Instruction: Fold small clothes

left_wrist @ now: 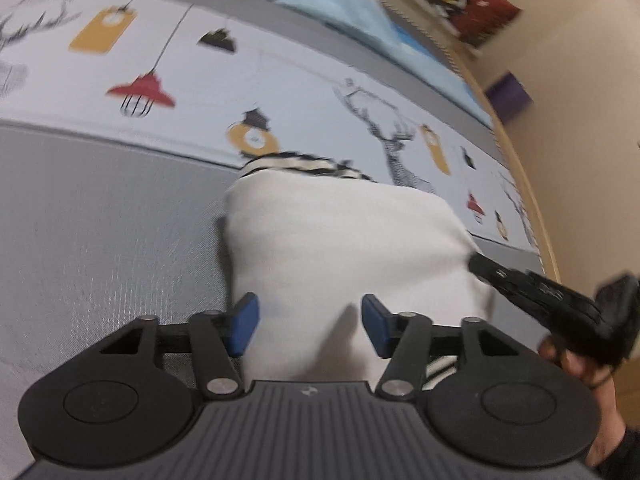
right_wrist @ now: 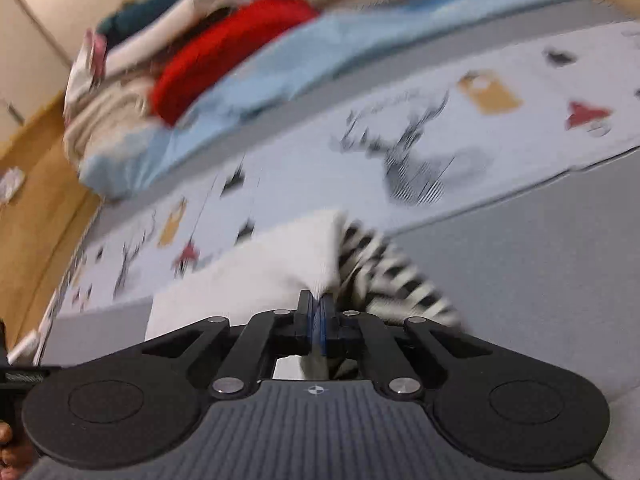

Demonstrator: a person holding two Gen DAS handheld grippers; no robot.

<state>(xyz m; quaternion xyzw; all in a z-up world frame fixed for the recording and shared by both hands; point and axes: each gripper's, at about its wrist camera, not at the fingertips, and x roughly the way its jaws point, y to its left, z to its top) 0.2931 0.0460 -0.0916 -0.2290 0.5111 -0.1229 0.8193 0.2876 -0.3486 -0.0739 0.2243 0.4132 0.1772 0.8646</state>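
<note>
A small white garment [left_wrist: 340, 240] with black-and-white striped trim [left_wrist: 300, 164] lies folded on the grey mat [left_wrist: 100, 220]. My left gripper [left_wrist: 310, 324] is open. Its blue pads [left_wrist: 246, 324] stand apart on either side of the garment's near edge and do not press on it. My right gripper [left_wrist: 520, 284] comes in from the right, with its tip at the garment's right edge. In the right wrist view, the right gripper [right_wrist: 316, 308] is shut, and the white cloth [right_wrist: 260, 272] peaks up into its pads. The striped part [right_wrist: 392, 280] lies bunched just to their right.
Beyond the garment lies a pale sheet [left_wrist: 280, 80] printed with deer and lamps. A light blue blanket [right_wrist: 280, 60] and a pile of clothes with a red one [right_wrist: 224, 52] sit behind it. A wooden edge [left_wrist: 532, 200] borders the right side. A person's hand [left_wrist: 588, 364] holds the right gripper.
</note>
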